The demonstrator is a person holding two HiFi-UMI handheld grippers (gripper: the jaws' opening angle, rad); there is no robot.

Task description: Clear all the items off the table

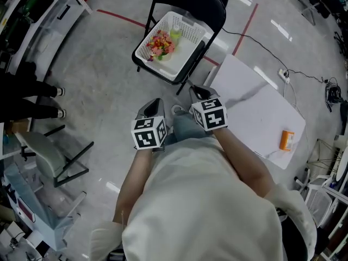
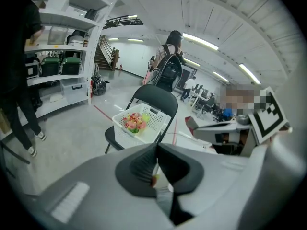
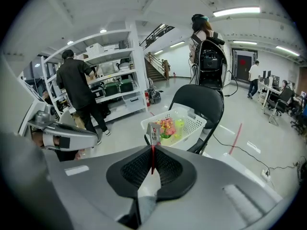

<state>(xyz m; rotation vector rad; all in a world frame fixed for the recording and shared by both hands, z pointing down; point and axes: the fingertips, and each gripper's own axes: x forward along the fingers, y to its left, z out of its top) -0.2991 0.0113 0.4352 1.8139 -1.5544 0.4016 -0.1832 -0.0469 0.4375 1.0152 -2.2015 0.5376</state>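
On the left, the left gripper (image 2: 156,148) hangs with its jaws together and nothing clearly between them, apparently spare for now. Further ahead, a white basket (image 1: 190,30) sits on a black folding chair (image 1: 213,0), holding a colourful bunch and a green item; it is evidently the drop-off. To the right, the right gripper (image 3: 152,151) is clamped on a thin red-edged packet (image 3: 153,132), held upright and facing the basket. Far right, an orange item (image 1: 286,140) lies on the white table (image 1: 253,110), not yet cleared.
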